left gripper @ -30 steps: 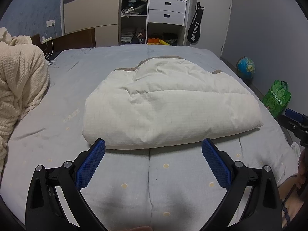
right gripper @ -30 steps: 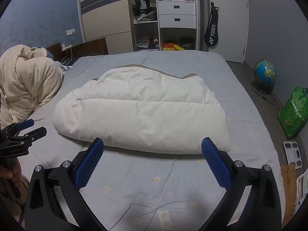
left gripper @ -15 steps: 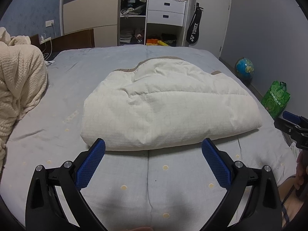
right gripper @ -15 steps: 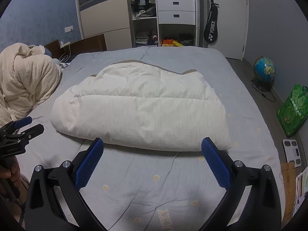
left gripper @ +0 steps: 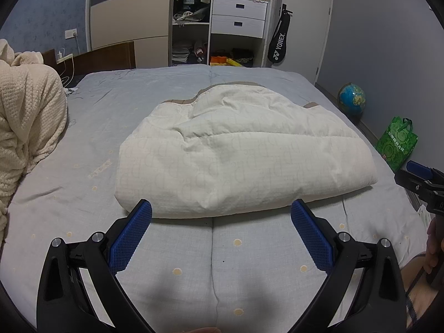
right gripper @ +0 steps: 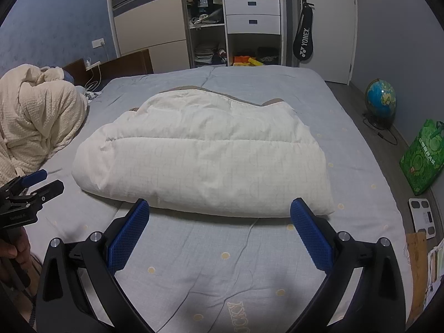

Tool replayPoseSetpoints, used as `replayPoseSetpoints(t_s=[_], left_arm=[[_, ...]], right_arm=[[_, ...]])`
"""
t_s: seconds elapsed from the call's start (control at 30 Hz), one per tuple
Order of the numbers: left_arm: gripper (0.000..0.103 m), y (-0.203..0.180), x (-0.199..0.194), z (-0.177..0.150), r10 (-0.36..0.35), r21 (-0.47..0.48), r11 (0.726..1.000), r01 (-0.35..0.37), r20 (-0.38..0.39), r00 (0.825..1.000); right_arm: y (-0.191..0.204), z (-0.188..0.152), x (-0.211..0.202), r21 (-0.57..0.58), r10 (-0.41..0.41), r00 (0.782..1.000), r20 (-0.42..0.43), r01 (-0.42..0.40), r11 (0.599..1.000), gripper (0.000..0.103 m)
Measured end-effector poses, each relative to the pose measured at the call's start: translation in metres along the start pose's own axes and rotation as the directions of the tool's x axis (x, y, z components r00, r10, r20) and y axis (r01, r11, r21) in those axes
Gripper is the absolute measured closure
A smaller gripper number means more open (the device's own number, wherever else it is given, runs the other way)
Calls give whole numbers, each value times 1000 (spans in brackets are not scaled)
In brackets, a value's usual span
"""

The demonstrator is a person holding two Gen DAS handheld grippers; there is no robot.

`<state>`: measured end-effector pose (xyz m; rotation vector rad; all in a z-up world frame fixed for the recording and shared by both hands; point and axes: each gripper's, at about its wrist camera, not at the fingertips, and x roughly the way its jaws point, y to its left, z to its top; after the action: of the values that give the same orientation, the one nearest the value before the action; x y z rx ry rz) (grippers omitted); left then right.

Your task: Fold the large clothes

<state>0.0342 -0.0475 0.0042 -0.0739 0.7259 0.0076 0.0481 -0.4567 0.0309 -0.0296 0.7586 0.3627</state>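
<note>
**Folded quilt rests mid-bed as both grippers hang spread and empty**

A cream quilted comforter (left gripper: 244,158) lies folded into a thick, puffy bundle at the middle of a bed covered by a grey-blue sheet (left gripper: 216,249) dotted with pale spots. Seen from the left wrist, the left gripper (left gripper: 221,210) hovers over bare sheet at the near side of the bundle, its blue-padded fingers wide apart and holding nothing; the comforter's near fold sits just beyond the fingertips, with the left one overlapping the bundle's near left corner in the view. From the right wrist, the right gripper (right gripper: 220,207) is likewise spread and empty, the comforter (right gripper: 205,161) just ahead of its tips and spanning the gap between them.

The bundle is widest along its rounded near fold and rises to an uneven hump at the far side, where a tan underside peeks out along the edge. A stitched seam runs across its top, and a faint grid with letter shapes shows in the fabric.

A knitted cream blanket (left gripper: 25,125) is heaped at the bed's left side, well apart from the comforter. A globe (right gripper: 380,98) and a green bag (right gripper: 421,158) stand on the floor to the right.
</note>
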Motion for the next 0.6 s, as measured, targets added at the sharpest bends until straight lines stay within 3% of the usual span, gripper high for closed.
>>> replayPoseSetpoints(t_s=[0.6], left_arm=[[7, -1, -1, 0, -13, -2, 1000, 13, 13, 1000]], right_arm=[[1, 0, 0, 0, -1, 1000, 0, 1, 1000, 6]])
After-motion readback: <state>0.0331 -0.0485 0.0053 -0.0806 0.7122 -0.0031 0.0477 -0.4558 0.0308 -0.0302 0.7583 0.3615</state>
